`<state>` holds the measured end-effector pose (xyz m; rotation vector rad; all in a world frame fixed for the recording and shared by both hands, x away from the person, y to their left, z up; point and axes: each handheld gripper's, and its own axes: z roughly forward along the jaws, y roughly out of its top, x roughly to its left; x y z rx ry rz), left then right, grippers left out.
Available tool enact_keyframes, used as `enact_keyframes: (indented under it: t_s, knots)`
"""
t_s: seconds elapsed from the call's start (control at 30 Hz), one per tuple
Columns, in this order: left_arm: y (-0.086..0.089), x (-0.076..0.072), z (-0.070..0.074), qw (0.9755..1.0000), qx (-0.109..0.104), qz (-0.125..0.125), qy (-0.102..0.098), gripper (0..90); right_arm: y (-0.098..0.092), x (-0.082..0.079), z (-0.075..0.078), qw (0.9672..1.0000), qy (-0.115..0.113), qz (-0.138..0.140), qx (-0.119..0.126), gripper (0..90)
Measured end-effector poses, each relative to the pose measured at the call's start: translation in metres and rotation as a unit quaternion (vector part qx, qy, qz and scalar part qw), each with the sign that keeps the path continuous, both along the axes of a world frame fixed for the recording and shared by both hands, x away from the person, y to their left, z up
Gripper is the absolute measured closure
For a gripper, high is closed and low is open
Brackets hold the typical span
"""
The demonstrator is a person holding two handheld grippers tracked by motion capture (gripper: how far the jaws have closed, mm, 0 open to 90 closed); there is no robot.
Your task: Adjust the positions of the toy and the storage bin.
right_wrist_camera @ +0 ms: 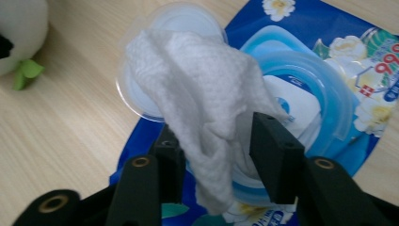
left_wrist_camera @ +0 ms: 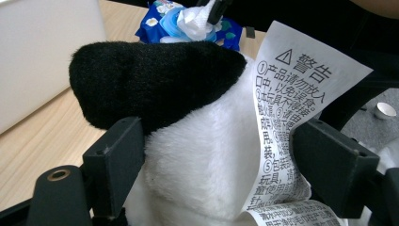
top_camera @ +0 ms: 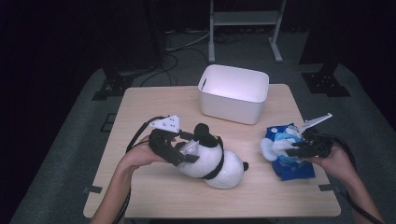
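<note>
A black-and-white panda plush (top_camera: 212,163) lies in the middle of the wooden table (top_camera: 149,100). My left gripper (top_camera: 189,151) is shut on it near the head. In the left gripper view the jaws press white fur (left_wrist_camera: 197,155) and a printed paper label (left_wrist_camera: 291,94) below a black ear (left_wrist_camera: 150,80). At the right a blue wet-wipe pack (top_camera: 294,169) lies flat with its round lid (right_wrist_camera: 174,23) flipped up. A white wipe (right_wrist_camera: 197,94) sticks out of it. My right gripper (right_wrist_camera: 216,155) stands open around the wipe, which hangs loosely between the jaws.
A white plastic bin (top_camera: 233,93) stands at the back middle of the table, behind the panda. Bare wood lies to the left and along the front edge. A metal stand (top_camera: 245,18) and cables are on the floor beyond the table.
</note>
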<state>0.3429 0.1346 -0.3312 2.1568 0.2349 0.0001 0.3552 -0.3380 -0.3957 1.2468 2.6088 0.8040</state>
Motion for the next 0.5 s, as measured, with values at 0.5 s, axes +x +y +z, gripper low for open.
enact_keyframes:
  t_s: [0.5]
  knots:
    - [0.0016,0.0001,-0.0005,1.0,0.001,0.0,-0.001,18.3,0.0089,-0.004,0.0093,0.9993,-0.003,0.03,0.019,44.3]
